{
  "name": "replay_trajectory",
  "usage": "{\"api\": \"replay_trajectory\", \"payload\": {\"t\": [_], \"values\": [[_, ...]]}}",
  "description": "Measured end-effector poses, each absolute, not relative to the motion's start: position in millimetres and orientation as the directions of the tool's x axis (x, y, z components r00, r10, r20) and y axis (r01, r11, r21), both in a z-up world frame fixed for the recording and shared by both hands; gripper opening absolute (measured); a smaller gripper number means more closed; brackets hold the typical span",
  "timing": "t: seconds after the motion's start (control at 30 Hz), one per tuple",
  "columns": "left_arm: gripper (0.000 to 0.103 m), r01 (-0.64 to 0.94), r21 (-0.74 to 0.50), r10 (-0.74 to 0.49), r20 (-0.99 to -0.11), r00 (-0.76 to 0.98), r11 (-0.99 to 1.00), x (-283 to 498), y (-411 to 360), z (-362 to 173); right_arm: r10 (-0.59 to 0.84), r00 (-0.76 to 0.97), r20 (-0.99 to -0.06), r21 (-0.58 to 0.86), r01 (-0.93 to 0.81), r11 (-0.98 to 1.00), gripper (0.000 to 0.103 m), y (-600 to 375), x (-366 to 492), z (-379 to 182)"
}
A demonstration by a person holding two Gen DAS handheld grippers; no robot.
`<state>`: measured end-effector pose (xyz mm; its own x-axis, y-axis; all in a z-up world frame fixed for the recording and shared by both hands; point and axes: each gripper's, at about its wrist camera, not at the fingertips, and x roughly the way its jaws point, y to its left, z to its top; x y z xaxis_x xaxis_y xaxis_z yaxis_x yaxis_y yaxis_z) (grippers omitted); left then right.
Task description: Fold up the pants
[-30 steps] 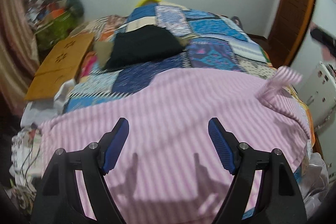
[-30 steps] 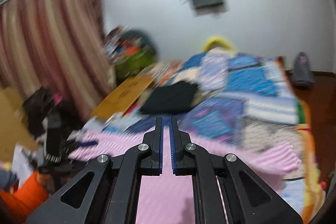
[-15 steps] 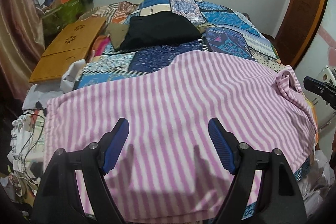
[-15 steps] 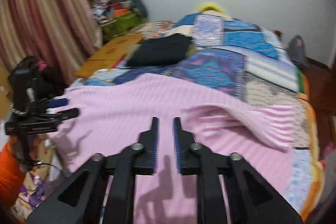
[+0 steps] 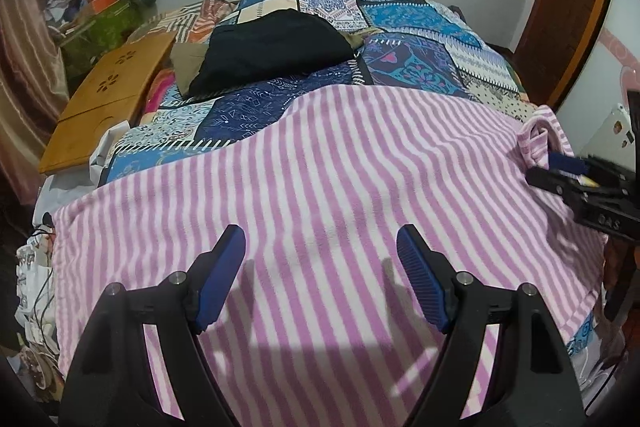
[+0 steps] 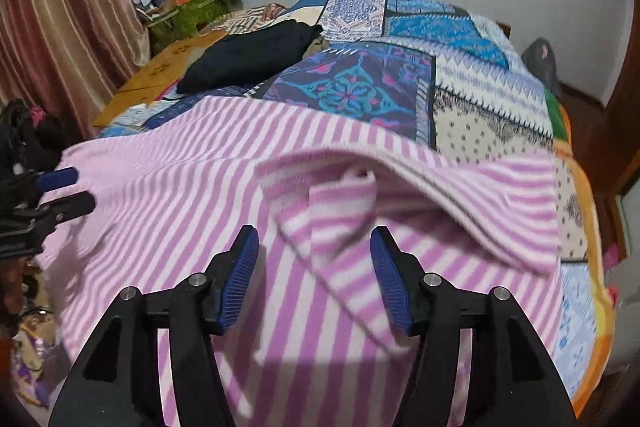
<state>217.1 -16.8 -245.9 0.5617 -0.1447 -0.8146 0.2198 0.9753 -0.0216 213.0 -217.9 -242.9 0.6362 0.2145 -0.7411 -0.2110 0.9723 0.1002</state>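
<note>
Pink-and-white striped pants (image 5: 344,179) lie spread across the near end of the bed. My left gripper (image 5: 320,255) hovers open over their middle with nothing between its pads, and it also shows at the left edge of the right wrist view (image 6: 74,191). My right gripper (image 6: 314,251) is over the pants' right end (image 6: 400,187), where a flap is folded back and rumpled. Its jaws are opening. The flap's corner lies just ahead of and under the gap, and the pads press on nothing. From the left wrist camera the right gripper (image 5: 552,169) sits beside that rumpled end.
A patchwork quilt (image 5: 400,27) covers the bed, with a black garment (image 5: 272,51) lying further back. A wooden lap tray (image 5: 108,99) and a clutter pile (image 5: 100,11) are at the left. A striped curtain (image 6: 60,7) hangs on the left and a wooden door (image 5: 568,7) stands on the right.
My right gripper's jaws went from shut to parted as it tipped down toward the pants. The pants' right corner, raised a second ago, now lies folded over on the bed. The left gripper sank slightly.
</note>
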Motion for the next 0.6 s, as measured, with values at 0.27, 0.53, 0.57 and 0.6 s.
{"api": "replay_trajectory", "payload": {"t": [0.27, 0.53, 0.57, 0.6], "values": [[0.078, 0.208, -0.041, -0.151, -0.823, 0.547, 0.977, 227, -15, -256, 0.246, 0.638, -0.73, 0.161, -0.19, 0.969, 0.012, -237, 236, -249], [0.078, 0.195, -0.046, -0.151, -0.811, 0.566, 0.98, 222, -5, -251, 0.334, 0.721, -0.607, 0.324, -0.159, 0.933, 0.011, -277, 225, -203], [0.078, 0.194, -0.046, -0.15, -0.808, 0.57, 0.98, 221, -4, -249, 0.342, 0.736, -0.584, 0.33, -0.171, 0.929, 0.011, -279, 221, -192], [0.078, 0.192, -0.046, -0.151, -0.804, 0.575, 0.98, 219, -2, -246, 0.355, 0.751, -0.556, 0.339, -0.185, 0.922, 0.011, -280, 216, -179]]}}
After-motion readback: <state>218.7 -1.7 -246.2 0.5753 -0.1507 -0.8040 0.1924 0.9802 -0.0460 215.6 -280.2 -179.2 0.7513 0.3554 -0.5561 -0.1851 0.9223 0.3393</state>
